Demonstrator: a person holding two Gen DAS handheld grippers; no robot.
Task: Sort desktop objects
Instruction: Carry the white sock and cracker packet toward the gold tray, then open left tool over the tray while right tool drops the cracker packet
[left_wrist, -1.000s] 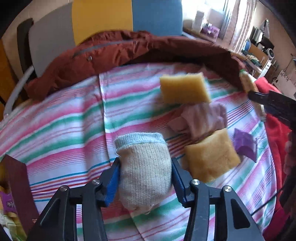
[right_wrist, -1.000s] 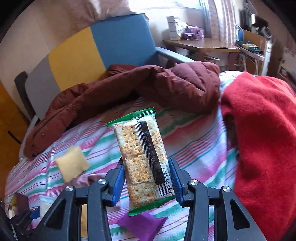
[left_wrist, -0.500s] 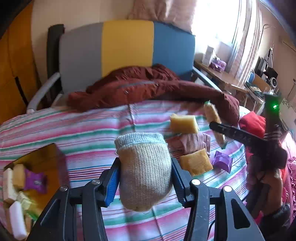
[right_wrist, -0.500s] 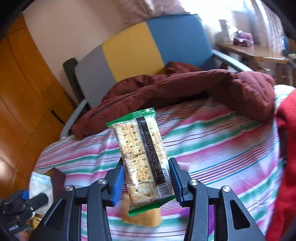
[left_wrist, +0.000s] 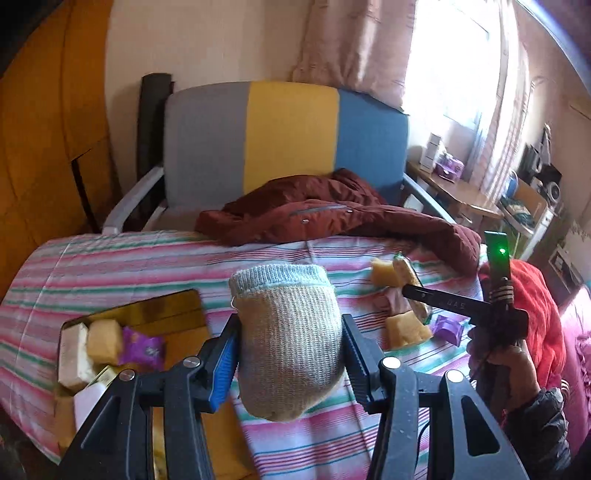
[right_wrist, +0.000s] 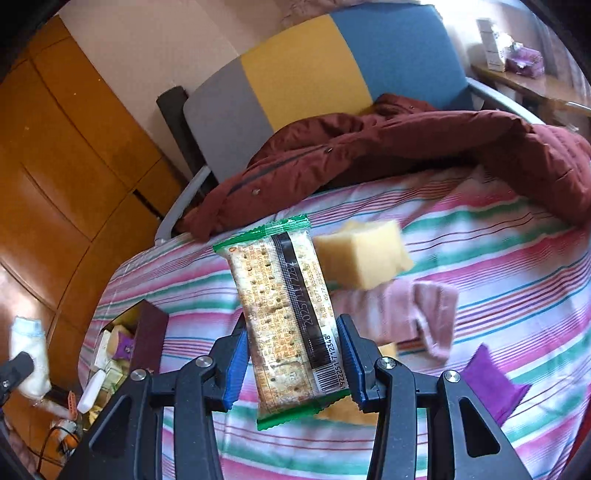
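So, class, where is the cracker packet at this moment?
The cracker packet is clamped upright in the right gripper, held above the striped bedcover, just left of a yellow sponge.

Box (left_wrist: 155, 314) on bed (left_wrist: 110, 258), left side; sponges (left_wrist: 406, 328), sock (right_wrist: 406, 310), sachet (left_wrist: 447, 328) clustered to the right. Jacket (left_wrist: 332, 218) behind, chair (left_wrist: 288, 140) beyond.

place: home bedroom | cues: striped bedsheet (left_wrist: 110, 258), padded jacket (left_wrist: 332, 218), armchair (left_wrist: 288, 136), curtained window (left_wrist: 454, 70)
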